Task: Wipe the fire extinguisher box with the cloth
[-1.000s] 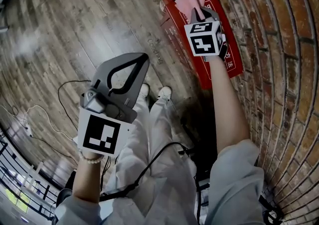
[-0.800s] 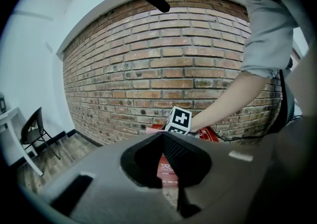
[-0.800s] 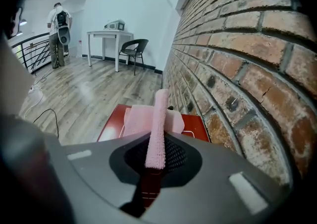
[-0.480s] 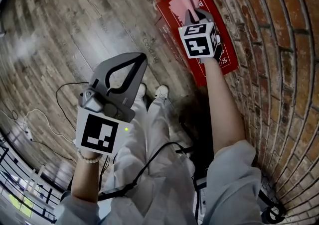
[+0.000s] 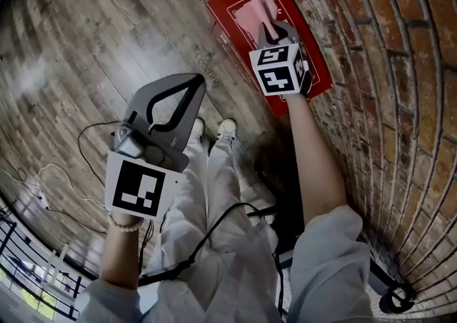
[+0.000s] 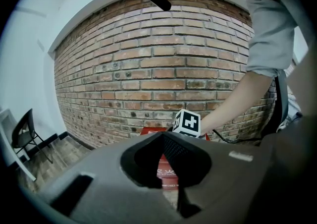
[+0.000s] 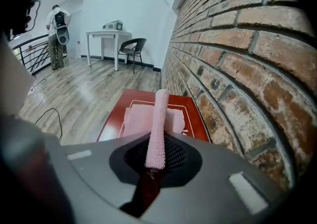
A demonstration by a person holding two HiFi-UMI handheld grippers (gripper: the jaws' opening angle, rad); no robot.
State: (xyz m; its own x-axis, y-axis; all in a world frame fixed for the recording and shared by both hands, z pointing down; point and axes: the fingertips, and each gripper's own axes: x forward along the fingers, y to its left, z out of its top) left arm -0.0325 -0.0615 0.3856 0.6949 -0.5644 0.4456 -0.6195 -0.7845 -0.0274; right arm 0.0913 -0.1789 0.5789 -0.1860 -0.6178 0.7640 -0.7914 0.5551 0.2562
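The right claw (image 5: pixel 274 26) is clenched on a raised fold of the pink cloth (image 5: pixel 258 10). The rest of the cloth lies spread flat on the red box (image 5: pixel 234 30), which sits on the wooden floor (image 5: pixel 107 21) right against the brick wall (image 5: pixel 400 64). The box's long axis runs along the wall and away from the person, and the cloth lies straight ahead of the claw on that same line. Any stroke will likely be a push or pull parallel to the bricks. The right arm is directly over the box. The left claw (image 5: pixel 205 81) hangs well apart, above the floor in front of the person's legs, closed on nothing.

The right gripper view shows the pinch itself – the fold of cloth (image 7: pixel 157 119) standing upright between the jaws of the right claw (image 7: pixel 156 152), with the box (image 7: pixel 112 125) beneath. The head view alone shows the box's whole outline. From the left claw (image 6: pixel 163 139), whose jaws meet at the tips, the box (image 6: pixel 164 164) appears side-on through the gap.
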